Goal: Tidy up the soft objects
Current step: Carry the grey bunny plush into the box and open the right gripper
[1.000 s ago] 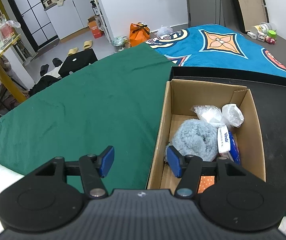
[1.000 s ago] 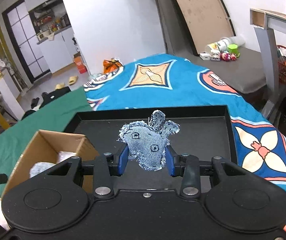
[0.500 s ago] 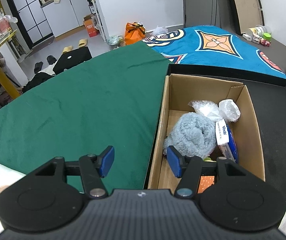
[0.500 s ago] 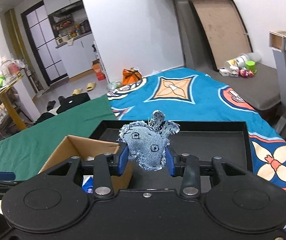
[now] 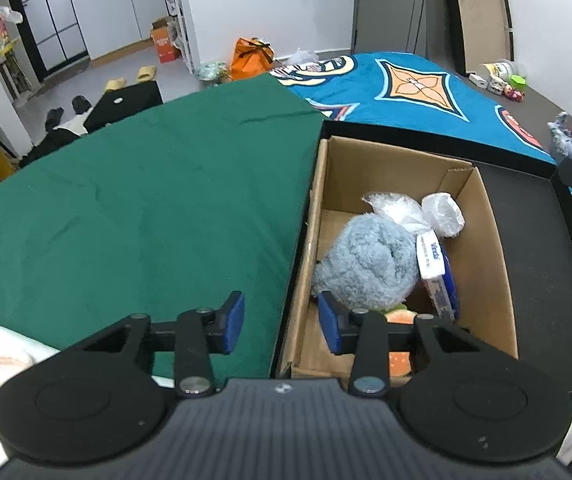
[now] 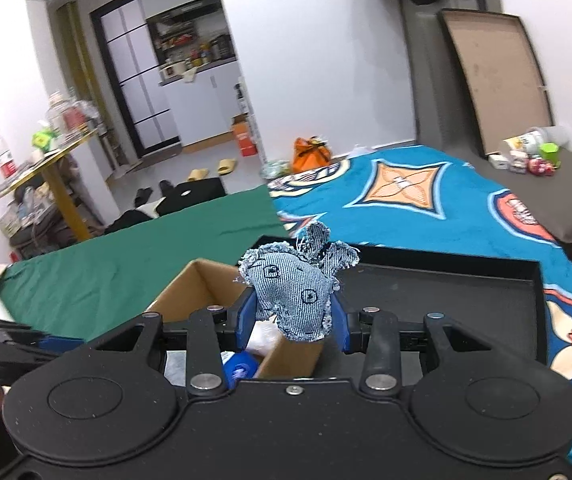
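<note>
My right gripper [image 6: 293, 322] is shut on a small denim stuffed toy [image 6: 293, 294] and holds it in the air above the near right corner of the cardboard box [image 6: 202, 284]. The toy also shows at the far right of the left wrist view [image 5: 563, 142]. The box [image 5: 489, 264] sits in a black tray [image 5: 541, 256] and holds a fluffy grey plush [image 5: 369, 258], a tissue pack [image 5: 433, 270] and clear plastic bags [image 5: 417, 210]. My left gripper [image 5: 282, 318] is open and empty, straddling the box's left wall at its near end.
The tray lies on a bed with a green cloth [image 5: 126, 208] at left and a blue patterned cover [image 5: 413, 92] beyond. A grey bench with small items [image 6: 533, 160] stands at the far right. The floor holds an orange bag [image 5: 252, 58] and slippers.
My right gripper carried the denim toy left, from over the tray to above the box's corner. My left gripper shifted slightly; the box now sits closer and lower in its view.
</note>
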`<state>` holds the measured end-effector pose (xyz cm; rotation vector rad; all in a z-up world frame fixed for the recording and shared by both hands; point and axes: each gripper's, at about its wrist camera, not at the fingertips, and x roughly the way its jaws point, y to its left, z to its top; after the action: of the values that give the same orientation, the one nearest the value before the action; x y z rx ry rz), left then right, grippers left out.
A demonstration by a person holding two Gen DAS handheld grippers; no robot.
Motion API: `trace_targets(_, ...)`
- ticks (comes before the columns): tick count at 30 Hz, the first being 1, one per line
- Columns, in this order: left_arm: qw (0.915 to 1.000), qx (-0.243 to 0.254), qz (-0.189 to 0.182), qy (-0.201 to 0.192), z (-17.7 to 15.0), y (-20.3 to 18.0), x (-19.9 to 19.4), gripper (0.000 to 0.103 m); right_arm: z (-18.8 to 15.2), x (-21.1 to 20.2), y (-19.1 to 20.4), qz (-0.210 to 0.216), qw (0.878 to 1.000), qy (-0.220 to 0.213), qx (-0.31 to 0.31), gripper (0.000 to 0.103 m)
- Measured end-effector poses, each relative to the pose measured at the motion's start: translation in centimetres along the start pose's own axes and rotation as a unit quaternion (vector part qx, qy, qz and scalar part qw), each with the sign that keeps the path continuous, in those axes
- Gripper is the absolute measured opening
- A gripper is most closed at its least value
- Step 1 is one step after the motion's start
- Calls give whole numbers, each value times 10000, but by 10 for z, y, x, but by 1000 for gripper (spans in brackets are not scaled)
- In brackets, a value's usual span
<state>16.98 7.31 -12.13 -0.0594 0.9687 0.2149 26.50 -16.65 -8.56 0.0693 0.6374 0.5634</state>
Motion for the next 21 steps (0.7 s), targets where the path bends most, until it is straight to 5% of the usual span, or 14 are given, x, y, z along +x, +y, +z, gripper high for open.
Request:
trace_targets(10, 9994, 9, -315, 158, -6, -1, 6, 9, -3, 6, 31, 405, 9985, 268, -262, 39)
trace_targets(21, 9975, -327, -570, 255, -6, 13, 14, 8, -11, 14, 62, 632, 9955, 525, -469, 40)
